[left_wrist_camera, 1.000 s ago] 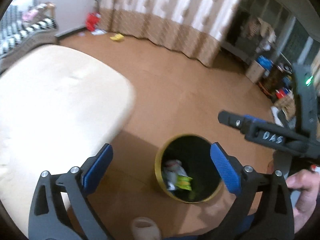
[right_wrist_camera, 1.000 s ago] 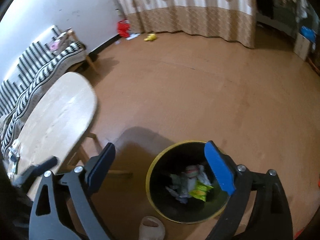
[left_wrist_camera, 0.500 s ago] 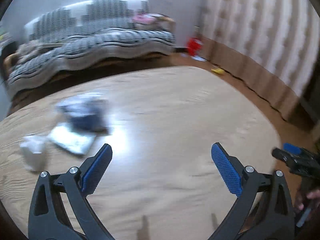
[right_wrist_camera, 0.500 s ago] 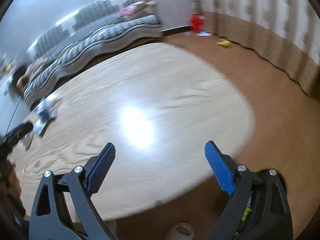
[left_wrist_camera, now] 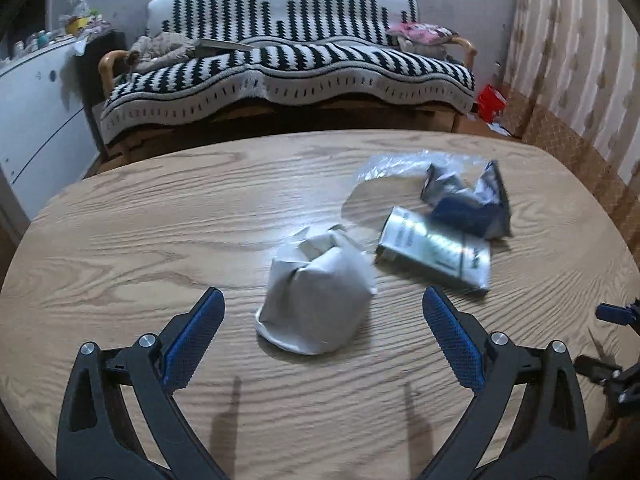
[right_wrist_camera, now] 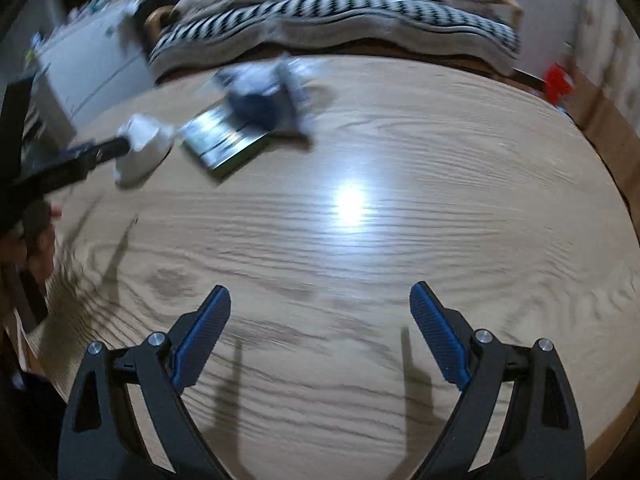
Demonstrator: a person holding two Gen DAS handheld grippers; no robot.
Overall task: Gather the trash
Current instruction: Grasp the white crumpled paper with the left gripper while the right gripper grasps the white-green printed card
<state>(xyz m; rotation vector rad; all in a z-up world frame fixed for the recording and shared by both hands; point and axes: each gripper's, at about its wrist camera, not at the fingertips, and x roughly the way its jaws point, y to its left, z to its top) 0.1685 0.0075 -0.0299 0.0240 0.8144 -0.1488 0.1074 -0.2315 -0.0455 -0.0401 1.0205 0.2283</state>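
Over the table [left_wrist_camera: 120, 240], both my grippers are now aimed at the remaining trash. My left gripper [left_wrist_camera: 320, 344] stands wide, nothing between the blue pads [left_wrist_camera: 192, 340], lined up on the crumpled white paper wad [left_wrist_camera: 316, 300], which sits on the wood just ahead of the fingertips and roughly centred in the gap. No contact yet, as far as I can tell.

Just beside the wad, to its right, lies a flat silver packet [left_wrist_camera: 434, 254]; touching that, further back, a crumpled dark blue wrapper [left_wrist_camera: 472, 208], and behind it a clear plastic film [left_wrist_camera: 400, 162]. All four pieces are clustered on the far half of the table. A striped sofa [left_wrist_camera: 288, 68] stands beyond.

My right gripper [right_wrist_camera: 320, 344] is also wide and empty, over bare wood, well apart from the cluster; in its view the wad [right_wrist_camera: 142, 148] is at upper left with a finger of the left gripper reaching in near it. That view is blurred, so I am likely in motion.

Change since a second ago: both cameras looked down into the black bin on the floor, with wrappers already inside. Half a second ago the views had swung to the table, trash small and off to the left. Now the left gripper has closed in on the wad.

Judgement: one drop-off done, next cycle started; wad is the next pick, left side. Soft paper should compress under the pads.
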